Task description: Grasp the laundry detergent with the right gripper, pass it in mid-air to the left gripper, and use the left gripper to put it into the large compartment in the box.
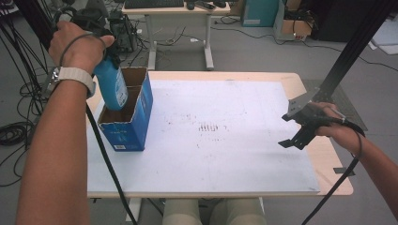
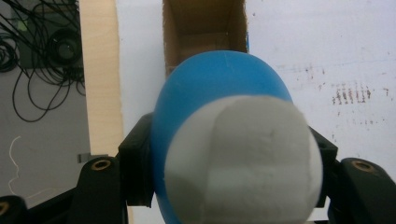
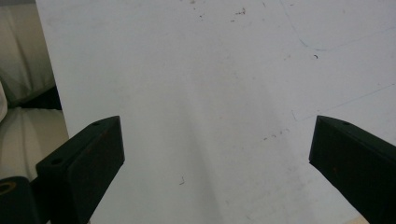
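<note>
A blue bottle with a pale grey cap hangs base-down, and my left gripper is shut on it near the cap. The bottle's lower end dips into the open top of a blue cardboard box at the left edge of the white board. In the left gripper view the left gripper has a black jaw pressing on each side of the bottle, with the box's brown inside beyond. My right gripper hovers at the board's right edge. In its own view the right gripper stands open with nothing between its jaws.
The board lies on a light wooden table. Cables litter the floor to the left. A desk stands behind the table, and a black frame strut slants down at the right. The person's knees are at the table's near edge.
</note>
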The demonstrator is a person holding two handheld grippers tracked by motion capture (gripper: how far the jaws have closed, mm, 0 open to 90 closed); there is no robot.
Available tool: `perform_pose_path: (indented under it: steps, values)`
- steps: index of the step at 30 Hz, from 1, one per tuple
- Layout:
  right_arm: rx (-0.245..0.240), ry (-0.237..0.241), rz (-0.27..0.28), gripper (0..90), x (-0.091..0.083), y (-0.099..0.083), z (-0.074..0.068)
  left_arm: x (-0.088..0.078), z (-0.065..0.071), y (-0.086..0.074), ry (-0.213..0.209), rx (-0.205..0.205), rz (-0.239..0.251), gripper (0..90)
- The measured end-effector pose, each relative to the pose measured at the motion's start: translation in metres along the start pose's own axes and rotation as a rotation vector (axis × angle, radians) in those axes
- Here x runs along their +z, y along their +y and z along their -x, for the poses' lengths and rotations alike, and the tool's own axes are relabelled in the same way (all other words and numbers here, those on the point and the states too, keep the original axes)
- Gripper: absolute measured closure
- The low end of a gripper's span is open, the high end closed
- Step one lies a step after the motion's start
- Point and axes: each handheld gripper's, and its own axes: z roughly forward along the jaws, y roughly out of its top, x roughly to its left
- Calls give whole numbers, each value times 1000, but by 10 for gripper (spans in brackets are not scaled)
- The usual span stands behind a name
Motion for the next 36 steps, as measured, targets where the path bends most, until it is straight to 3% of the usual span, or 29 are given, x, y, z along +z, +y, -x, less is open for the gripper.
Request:
perform_pose_path:
  steps: [5, 9, 10, 11, 19, 22, 28, 29, 31, 36]
  values:
    - [-14, -3, -12, 31, 1, 0, 1, 10, -2, -2, 2, -2, 0, 376]
    - [9, 2, -8, 31, 1, 0, 0, 16, -3, -3, -6, -9, -4, 376]
    - [-16, -1, -16, 31, 1, 0, 2, 17, -4, -3, -8, -5, -4, 376]
    - [8, 0, -7, 31, 2, 1, 0, 18, -4, -3, -11, -8, -1, 376]
    - [14, 5, -13, 31, 3, 1, 0, 32, -4, -6, -14, -10, -5, 376]
    - [-8, 2, -20, 31, 3, 0, 2, 39, -4, -6, -13, -9, -8, 376]
    - [20, 4, -16, 31, 4, 0, 0, 51, -3, -9, -2, -7, 0, 377]
    - [-11, 0, -27, 31, 3, -1, 2, 54, -3, -9, 2, -2, -5, 376]
    - [23, 4, -21, 31, 4, -1, 0, 58, -3, -10, 4, -3, -4, 377]
    - [23, 5, -21, 31, 4, -1, 0, 68, -2, -13, 7, -5, -6, 377]
